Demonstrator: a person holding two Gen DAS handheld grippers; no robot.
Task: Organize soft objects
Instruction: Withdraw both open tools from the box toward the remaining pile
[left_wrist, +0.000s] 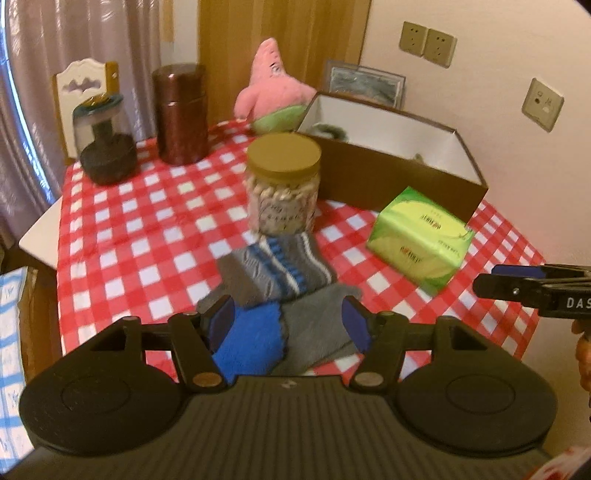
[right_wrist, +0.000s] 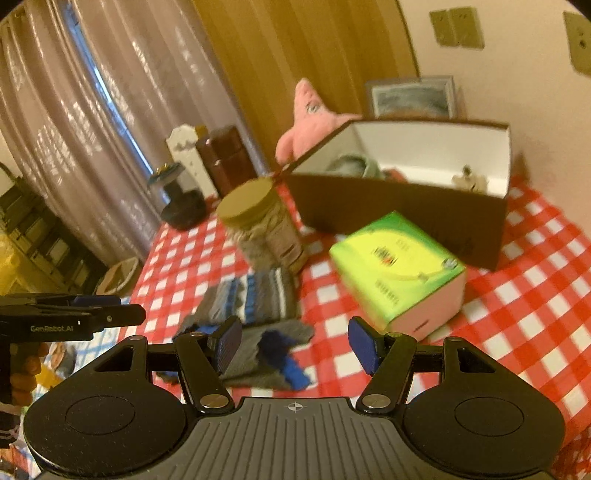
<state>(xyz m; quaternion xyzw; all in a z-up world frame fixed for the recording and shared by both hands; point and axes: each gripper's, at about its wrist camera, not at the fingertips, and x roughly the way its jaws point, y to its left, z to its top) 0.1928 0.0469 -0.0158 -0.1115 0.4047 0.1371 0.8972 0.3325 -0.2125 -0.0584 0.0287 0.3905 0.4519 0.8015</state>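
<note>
The socks are laid lengthwise toward the jar, which touches their far end. Both the left gripper and the right gripper are held open and empty.

The tablecloth is checked in red and white. The socks lying on it are grey; one has blue and white stripes, another a bright blue toe. The jar is clear with a tan lid. The tissue pack is green and yellow, with a pink end in the right wrist view. The box is dark brown outside and white inside. The plush toy is pink with light green below. The canister is dark reddish brown. Both grippers are black with blue pads. The curtain is pale mauve.
</note>
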